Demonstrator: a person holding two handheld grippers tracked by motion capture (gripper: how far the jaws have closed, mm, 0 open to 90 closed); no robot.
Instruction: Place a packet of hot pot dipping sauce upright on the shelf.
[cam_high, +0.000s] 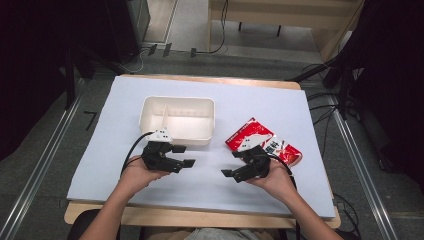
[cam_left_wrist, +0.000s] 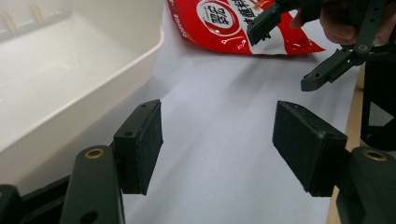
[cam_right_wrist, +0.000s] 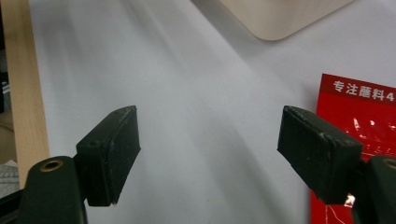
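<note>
A white plastic tray (cam_high: 177, 131) with a divider stands on the pale sheet in the middle. Right of it lies a red snack packet (cam_high: 256, 135) with white print. My left gripper (cam_high: 183, 155) is open just in front of the tray, with nothing between its pads. The right gripper (cam_high: 232, 163) is open too, close to the packet's near edge. In the left gripper view the tray (cam_left_wrist: 70, 70) is at the left, the packet (cam_left_wrist: 219, 23) lies ahead, and the right gripper (cam_left_wrist: 289, 51) hovers beside it. The right gripper view has the packet (cam_right_wrist: 359, 121) at its right and the tray's corner (cam_right_wrist: 280, 16) at the top.
A pale sheet (cam_high: 280, 100) covers most of a wooden table (cam_high: 200, 216), whose edge runs along the front. Dark stands and cables (cam_high: 330, 95) lie on the floor around the table. Bare sheet separates the two grippers.
</note>
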